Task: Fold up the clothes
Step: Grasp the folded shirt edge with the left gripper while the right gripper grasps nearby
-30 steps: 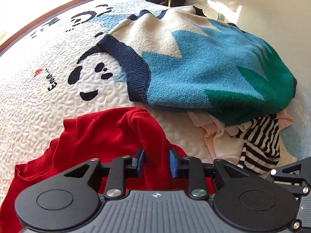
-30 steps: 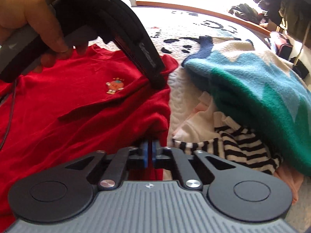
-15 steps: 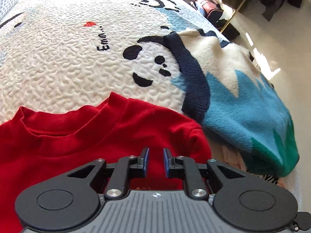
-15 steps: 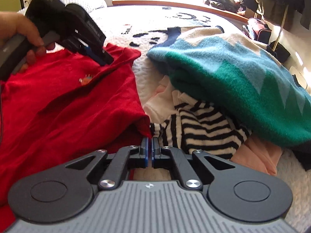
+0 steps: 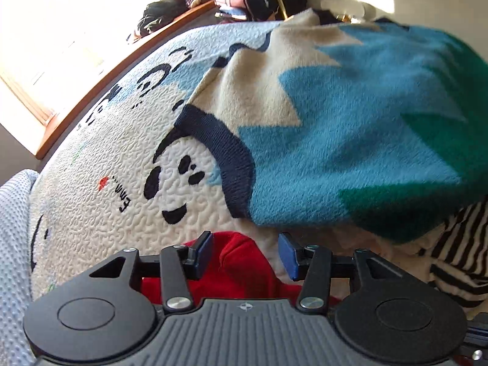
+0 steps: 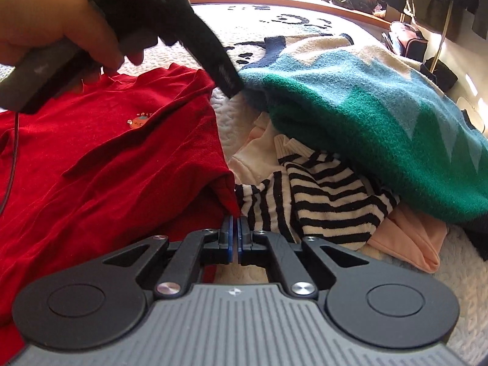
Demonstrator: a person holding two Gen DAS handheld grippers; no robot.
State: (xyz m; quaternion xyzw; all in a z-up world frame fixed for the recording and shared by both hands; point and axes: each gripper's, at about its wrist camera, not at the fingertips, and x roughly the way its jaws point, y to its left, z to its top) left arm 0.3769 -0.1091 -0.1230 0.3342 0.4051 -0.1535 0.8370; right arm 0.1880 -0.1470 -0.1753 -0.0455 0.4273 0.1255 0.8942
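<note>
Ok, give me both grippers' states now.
Left gripper: jaws opening, red shirt between them, not pinched.
Right gripper: shut on the red shirt's corner.

Both grippers alike: left gripper & right gripper have matte black linkage arms, silver pivot screws, blue pads, grey ribbed housing w/ small round logo; thin black cable by bare hand

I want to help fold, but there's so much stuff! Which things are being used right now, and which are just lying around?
In use:
- red shirt, its corner pinched in the shut right gripper
- left gripper, jaws opening over a red fold, pads not pressing it

Just lying there:
- blue and green sweater
- striped top
- pink garment
- panda blanket
- bag beyond the bed
</note>
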